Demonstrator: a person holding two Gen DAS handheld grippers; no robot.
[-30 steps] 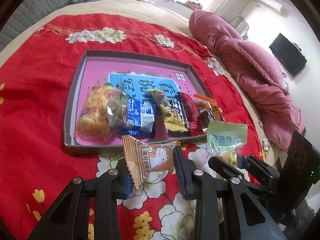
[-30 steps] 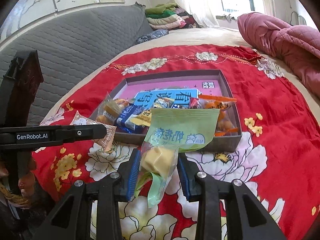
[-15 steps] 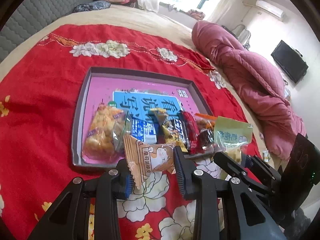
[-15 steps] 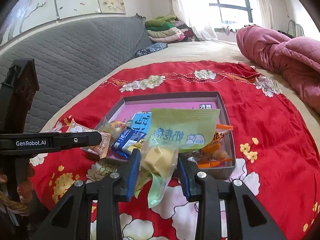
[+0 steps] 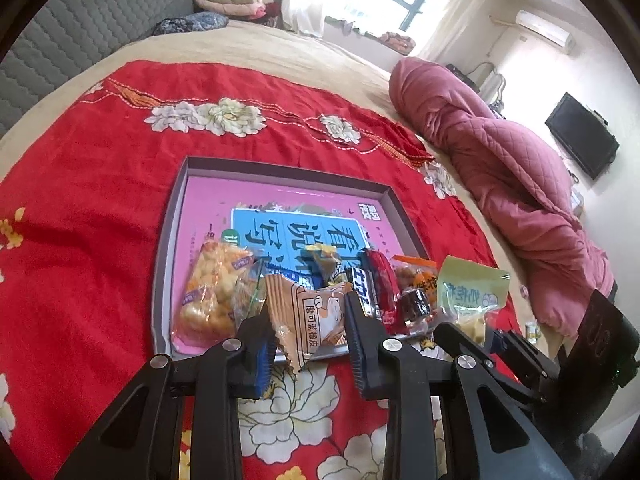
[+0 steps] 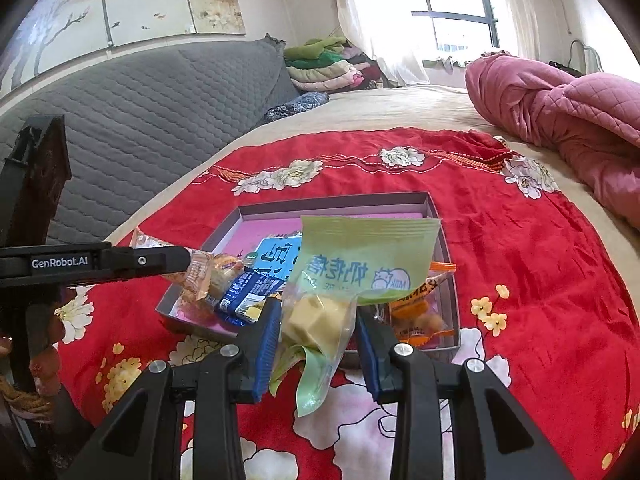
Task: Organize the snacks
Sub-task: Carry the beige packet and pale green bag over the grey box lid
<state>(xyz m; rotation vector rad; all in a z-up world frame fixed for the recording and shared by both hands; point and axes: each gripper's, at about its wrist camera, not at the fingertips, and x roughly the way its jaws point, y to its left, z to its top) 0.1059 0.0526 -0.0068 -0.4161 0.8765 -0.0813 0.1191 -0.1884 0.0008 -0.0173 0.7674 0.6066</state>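
surface: bed point(image 6: 420, 108), beige sheet | spread on it: red floral cloth point(image 5: 80, 240); pink quilt point(image 5: 520, 176) was bunched along one side; folded clothes point(image 6: 324, 66) were stacked by the headboard | on cloth: shallow grey tray point(image 5: 170, 240)

Snack packets point(image 5: 216, 296) in grey tray point(image 5: 168, 248)

Tray point(image 5: 168, 248) near rim hidden behind orange packet point(image 5: 308, 320); green packet point(image 6: 360, 264) covered tray middle; small print unreadable.
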